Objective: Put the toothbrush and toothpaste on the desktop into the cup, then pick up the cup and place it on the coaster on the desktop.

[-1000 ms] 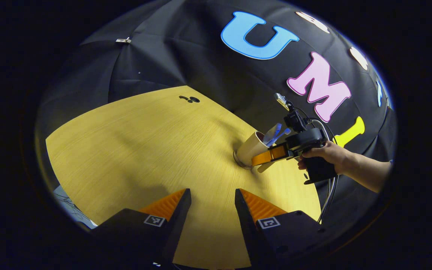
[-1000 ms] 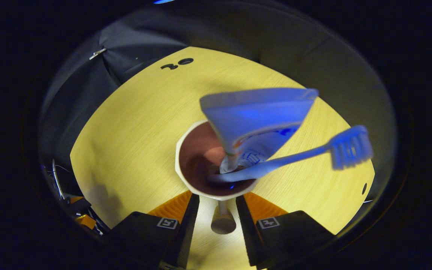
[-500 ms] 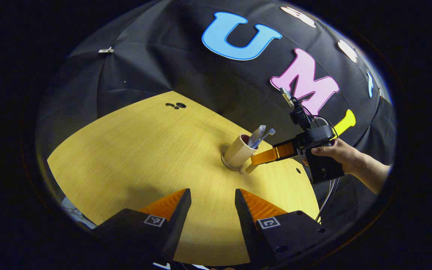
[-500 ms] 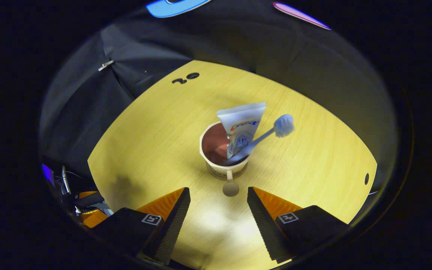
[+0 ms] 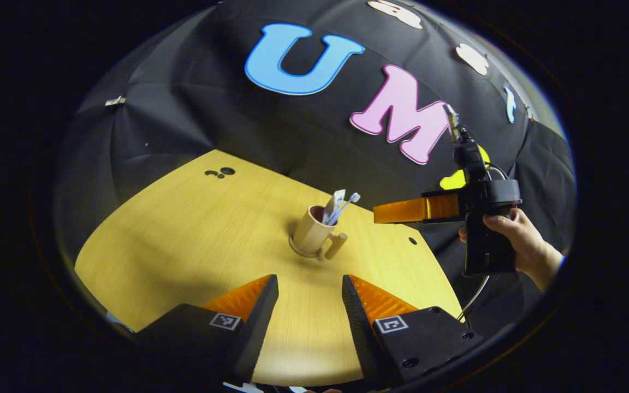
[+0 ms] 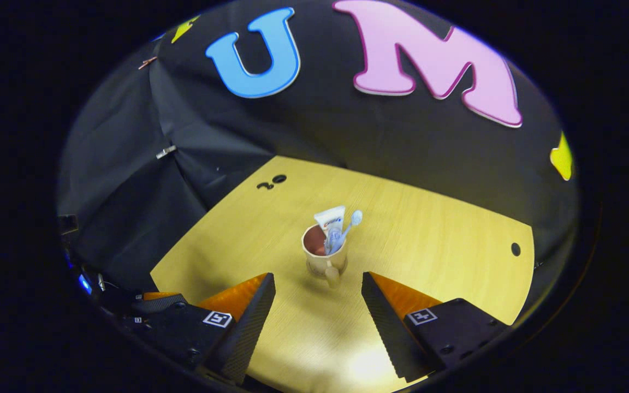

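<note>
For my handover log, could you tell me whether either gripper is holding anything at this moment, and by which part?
Nothing is held. The right gripper and the left gripper are both open, and the cup stands free on the table.

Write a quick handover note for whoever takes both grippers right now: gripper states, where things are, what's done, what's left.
Left hand-held gripper: open, empty, low over the table.
Right hand-held gripper: open, empty, clear of the cup.
Cup stands upright on the coaster, handle toward the right gripper.
Toothbrush and toothpaste stand in the cup.
Done: both items in, cup placed.
Left: nothing apparent.
</note>
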Action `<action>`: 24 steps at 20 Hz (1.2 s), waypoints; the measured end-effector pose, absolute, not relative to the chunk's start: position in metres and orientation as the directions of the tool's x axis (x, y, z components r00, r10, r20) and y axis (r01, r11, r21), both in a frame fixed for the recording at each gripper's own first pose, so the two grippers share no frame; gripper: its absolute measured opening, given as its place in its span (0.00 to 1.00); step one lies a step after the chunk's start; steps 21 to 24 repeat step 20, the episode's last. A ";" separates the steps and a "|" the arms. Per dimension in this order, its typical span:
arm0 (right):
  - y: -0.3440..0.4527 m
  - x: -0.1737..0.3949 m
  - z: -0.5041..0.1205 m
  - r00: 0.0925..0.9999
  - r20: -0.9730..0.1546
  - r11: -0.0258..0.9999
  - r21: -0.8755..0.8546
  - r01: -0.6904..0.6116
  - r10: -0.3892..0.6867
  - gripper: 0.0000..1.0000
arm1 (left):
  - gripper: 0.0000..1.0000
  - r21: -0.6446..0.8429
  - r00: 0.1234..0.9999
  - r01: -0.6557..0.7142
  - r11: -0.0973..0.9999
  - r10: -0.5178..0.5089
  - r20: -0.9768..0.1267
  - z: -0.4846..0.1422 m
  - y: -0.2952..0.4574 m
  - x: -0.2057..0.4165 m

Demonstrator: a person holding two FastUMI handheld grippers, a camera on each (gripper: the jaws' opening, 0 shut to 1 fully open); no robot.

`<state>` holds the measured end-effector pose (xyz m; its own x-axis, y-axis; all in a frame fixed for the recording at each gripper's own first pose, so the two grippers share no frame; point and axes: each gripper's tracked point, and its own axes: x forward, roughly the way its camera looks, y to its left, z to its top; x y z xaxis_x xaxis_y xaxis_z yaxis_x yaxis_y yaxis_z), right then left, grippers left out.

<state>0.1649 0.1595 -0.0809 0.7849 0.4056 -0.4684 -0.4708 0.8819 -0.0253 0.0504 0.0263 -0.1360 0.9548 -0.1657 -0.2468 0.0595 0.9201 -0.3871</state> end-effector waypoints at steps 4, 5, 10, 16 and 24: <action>0.137 0.136 -0.054 0.843 -0.368 0.907 -0.003 -0.422 0.391 0.98 | 0.75 -0.355 0.962 0.116 0.927 -0.194 -0.191 -0.105 0.014 0.057; 0.131 0.129 -0.050 0.853 -0.354 0.912 0.000 -0.411 0.384 0.98 | 0.75 -0.347 0.964 0.127 0.929 -0.198 -0.178 -0.101 0.012 0.054; 0.100 0.094 -0.031 0.900 -0.265 0.933 0.004 -0.359 0.347 0.98 | 0.77 -0.258 0.973 0.155 0.954 -0.193 -0.130 -0.071 0.003 0.054; 0.072 0.059 -0.012 0.936 -0.171 0.947 -0.048 -0.319 0.306 0.98 | 0.86 -0.117 0.978 0.193 0.974 -0.200 -0.049 -0.038 -0.015 0.038; 0.066 0.035 -0.008 0.951 -0.112 0.954 -0.043 -0.295 0.289 0.98 | 0.89 -0.027 0.979 0.204 0.979 -0.204 -0.020 -0.029 -0.029 0.019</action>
